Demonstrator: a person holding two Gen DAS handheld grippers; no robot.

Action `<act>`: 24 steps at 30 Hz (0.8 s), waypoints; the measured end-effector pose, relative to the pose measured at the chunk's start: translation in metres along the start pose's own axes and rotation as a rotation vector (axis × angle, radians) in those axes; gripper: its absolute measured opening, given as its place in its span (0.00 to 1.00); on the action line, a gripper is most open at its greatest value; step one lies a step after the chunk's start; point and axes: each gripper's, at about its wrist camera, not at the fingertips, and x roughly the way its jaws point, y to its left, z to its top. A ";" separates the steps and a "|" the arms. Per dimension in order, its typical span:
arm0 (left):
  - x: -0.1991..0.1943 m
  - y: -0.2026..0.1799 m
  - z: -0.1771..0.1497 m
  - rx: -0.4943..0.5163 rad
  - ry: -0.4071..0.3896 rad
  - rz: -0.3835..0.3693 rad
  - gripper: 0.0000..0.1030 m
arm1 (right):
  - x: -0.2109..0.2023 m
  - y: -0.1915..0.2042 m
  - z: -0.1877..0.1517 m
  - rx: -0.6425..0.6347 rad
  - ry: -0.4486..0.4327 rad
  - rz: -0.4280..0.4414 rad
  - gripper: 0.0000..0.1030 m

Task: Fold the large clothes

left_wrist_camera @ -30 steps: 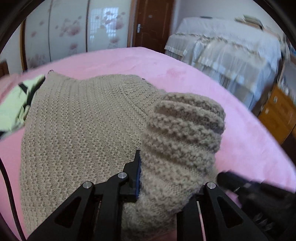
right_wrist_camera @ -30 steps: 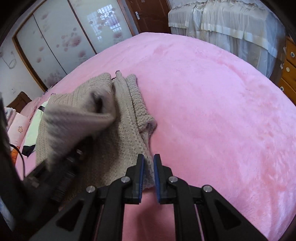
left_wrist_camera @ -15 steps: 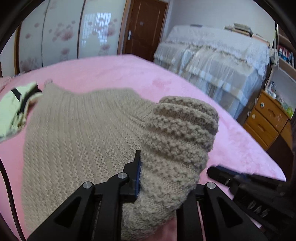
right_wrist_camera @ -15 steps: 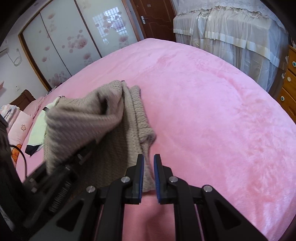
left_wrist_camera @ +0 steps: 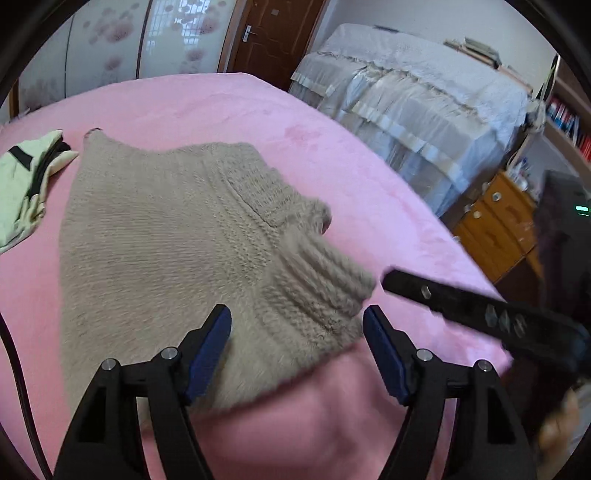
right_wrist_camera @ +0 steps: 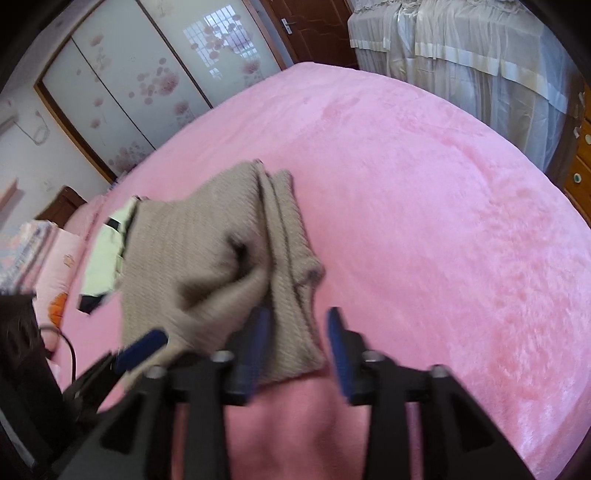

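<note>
A beige knitted sweater (left_wrist_camera: pixel 159 236) lies partly folded on the pink bed (left_wrist_camera: pixel 280 122); its ribbed sleeve end (left_wrist_camera: pixel 314 291) rests on top near the front edge. My left gripper (left_wrist_camera: pixel 297 350) is open, its blue pads either side of that sleeve end, holding nothing. My right gripper (right_wrist_camera: pixel 297 347) is open over the sweater's (right_wrist_camera: pixel 207 258) front right edge; its finger also shows in the left wrist view (left_wrist_camera: pixel 480 314). The left gripper's blue pad (right_wrist_camera: pixel 142 347) appears at lower left of the right wrist view.
A pale green garment with black trim (left_wrist_camera: pixel 26 184) lies left of the sweater. A second bed with white cover (left_wrist_camera: pixel 424 96), a wooden drawer unit (left_wrist_camera: pixel 495 225), a brown door (left_wrist_camera: pixel 269 33) and flowered wardrobe doors (right_wrist_camera: pixel 147 81) surround the pink bed. Pillows (right_wrist_camera: pixel 48 269) lie far left.
Both grippers have opened. The left one let go of the sleeve, which dropped onto the sweater. The right one released the sweater's edge.
</note>
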 end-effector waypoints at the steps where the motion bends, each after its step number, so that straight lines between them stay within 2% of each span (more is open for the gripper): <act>1: -0.013 0.007 -0.001 -0.014 -0.010 0.008 0.71 | -0.004 0.001 0.004 0.005 -0.002 0.029 0.45; 4: -0.040 0.039 0.001 -0.074 -0.043 0.095 0.72 | -0.009 0.006 0.017 0.017 0.023 0.108 0.46; 7: -0.048 0.079 -0.001 -0.109 -0.031 0.257 0.72 | 0.000 0.020 0.026 -0.001 0.099 0.160 0.58; 8: -0.046 0.095 -0.003 -0.132 -0.011 0.284 0.72 | 0.008 0.025 0.029 -0.001 0.137 0.177 0.61; 11: -0.033 0.126 -0.005 -0.178 0.045 0.289 0.72 | 0.034 0.033 0.033 0.000 0.230 0.182 0.62; 14: -0.018 0.141 -0.008 -0.212 0.101 0.233 0.72 | 0.062 0.033 0.035 0.008 0.320 0.151 0.62; 16: -0.005 0.145 -0.007 -0.235 0.128 0.195 0.72 | 0.077 0.029 0.035 0.028 0.360 0.168 0.61; 17: -0.001 0.147 -0.007 -0.240 0.132 0.169 0.71 | 0.081 0.028 0.036 0.030 0.361 0.182 0.56; 18: 0.008 0.145 -0.004 -0.244 0.138 0.153 0.66 | 0.084 0.027 0.037 0.025 0.358 0.195 0.35; 19: 0.016 0.145 0.001 -0.252 0.147 0.139 0.60 | 0.086 0.027 0.037 0.014 0.359 0.206 0.20; 20: 0.020 0.147 0.001 -0.258 0.154 0.137 0.59 | 0.087 0.026 0.037 0.003 0.359 0.196 0.14; 24: 0.018 0.144 -0.002 -0.260 0.139 0.117 0.39 | 0.068 0.017 0.028 -0.052 0.276 0.174 0.12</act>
